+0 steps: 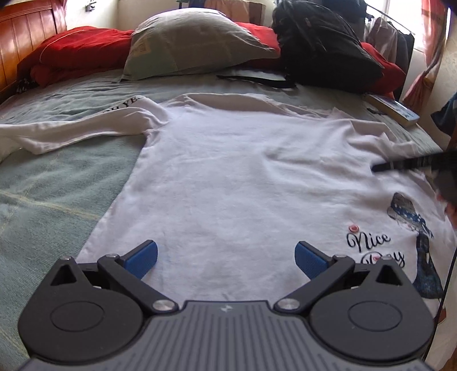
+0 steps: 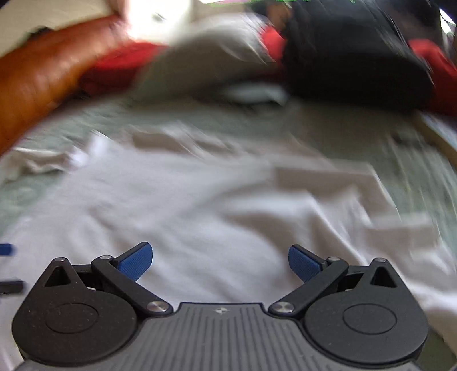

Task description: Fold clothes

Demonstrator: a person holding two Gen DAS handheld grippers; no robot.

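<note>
Ahead of left gripper (image 1: 225,258), white shirt (image 1: 228,171) spread flat on bed (image 1: 42,188), black bag (image 1: 328,51) beyond, jaws wide apart, empty, right gripper (image 2: 220,261) likewise spread, over shirt, view blurred

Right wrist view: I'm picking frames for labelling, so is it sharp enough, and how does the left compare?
Right wrist view: heavy motion blur smears the shirt and pillow; only the right gripper is crisp. Left wrist view: sharp, print readable, bright glare at the window, fisheye bending at the edges.
</note>
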